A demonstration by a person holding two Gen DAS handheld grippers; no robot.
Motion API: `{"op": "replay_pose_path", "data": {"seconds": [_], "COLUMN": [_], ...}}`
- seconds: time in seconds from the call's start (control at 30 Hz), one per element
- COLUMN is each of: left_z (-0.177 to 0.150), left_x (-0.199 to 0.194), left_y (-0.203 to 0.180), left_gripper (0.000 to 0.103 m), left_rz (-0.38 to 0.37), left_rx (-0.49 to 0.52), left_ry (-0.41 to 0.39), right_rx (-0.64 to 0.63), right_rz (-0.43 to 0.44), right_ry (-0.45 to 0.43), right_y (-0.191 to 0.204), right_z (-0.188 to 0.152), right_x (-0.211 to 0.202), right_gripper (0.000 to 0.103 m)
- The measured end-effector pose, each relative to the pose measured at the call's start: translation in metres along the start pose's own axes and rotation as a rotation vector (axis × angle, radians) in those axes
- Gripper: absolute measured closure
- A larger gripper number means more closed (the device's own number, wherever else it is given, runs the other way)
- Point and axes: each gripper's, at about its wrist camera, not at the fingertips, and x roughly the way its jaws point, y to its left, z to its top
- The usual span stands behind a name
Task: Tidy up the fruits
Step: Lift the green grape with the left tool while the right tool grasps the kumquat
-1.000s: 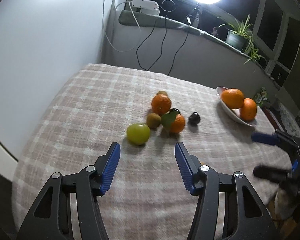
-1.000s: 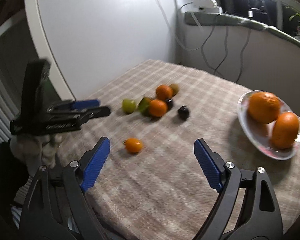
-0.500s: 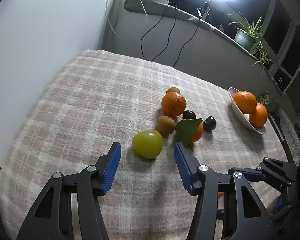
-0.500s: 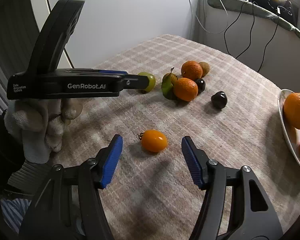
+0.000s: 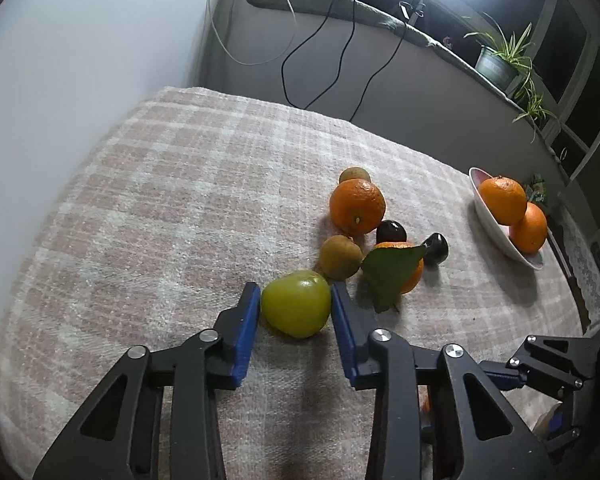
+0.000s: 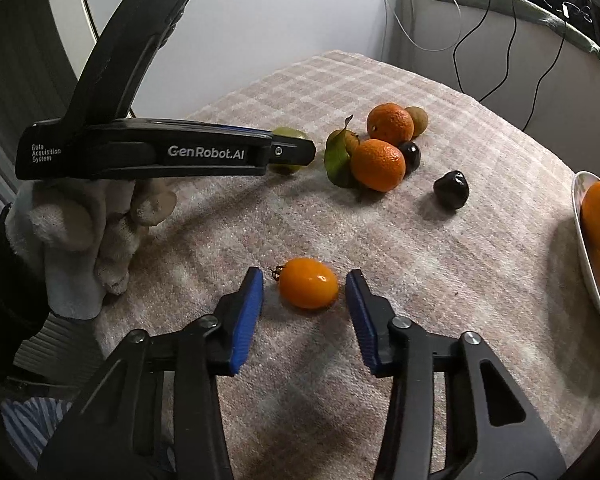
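A green fruit (image 5: 296, 304) lies on the plaid cloth between the blue pads of my left gripper (image 5: 293, 304); the pads sit right at its sides, touching or nearly so. Behind it lie a kiwi (image 5: 340, 257), an orange with a leaf (image 5: 400, 268), a bigger orange (image 5: 357, 207) and two dark fruits (image 5: 437, 247). My right gripper (image 6: 304, 290) is open around a small orange tomato (image 6: 309, 289), with gaps on both sides. A white bowl (image 5: 496, 224) holds two oranges at the right.
The left gripper's body and gloved hand (image 6: 80, 216) fill the left of the right wrist view. The bowl's rim (image 6: 592, 272) shows at that view's right edge. A wall ledge with cables (image 5: 340, 52) and a potted plant (image 5: 498, 66) stand behind the table.
Both grippers have moved forward and narrowed. The left one now brackets the green fruit; the right one now brackets the orange tomato.
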Motion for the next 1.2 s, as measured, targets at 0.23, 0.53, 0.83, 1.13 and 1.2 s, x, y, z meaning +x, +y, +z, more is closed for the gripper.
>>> {"op": "replay_pose_path", "data": {"seconds": [0.23, 0.53, 0.83, 1.13, 1.2], "left_z": [0.000, -0.002, 0.008, 0.015, 0.016], "left_x": [0.000, -0.011, -0.032, -0.016, -0.009], "left_y": [-0.001, 0.002, -0.022, -0.086, -0.103], "left_gripper": [0.072, 0.072, 0.072, 0.072, 0.072], "left_rz": [0.002, -0.004, -0.044, -0.145, -0.167], "left_rx": [0.005, -0.014, 0.018, 0.097, 0.117], "left_ry": [-0.006, -0.030, -0.088, -0.074, -0.066], "right_rx": [0.001, 0.031, 0.094, 0.201, 0.225], "right_rz": [0.002, 0.017, 0.012, -0.075, -0.104], "right_ry": [0.001, -0.022, -0.081, -0.148, -0.163], "right_y": [0.000, -0.002, -0.023, -0.078, -0.092], "right_z": [0.001, 0.001, -0.008, -0.029, -0.031], "right_x": [0.001, -0.004, -0.033, -0.077, -0.085], "right_gripper": [0.069, 0.070, 0.070, 0.070, 0.070]}}
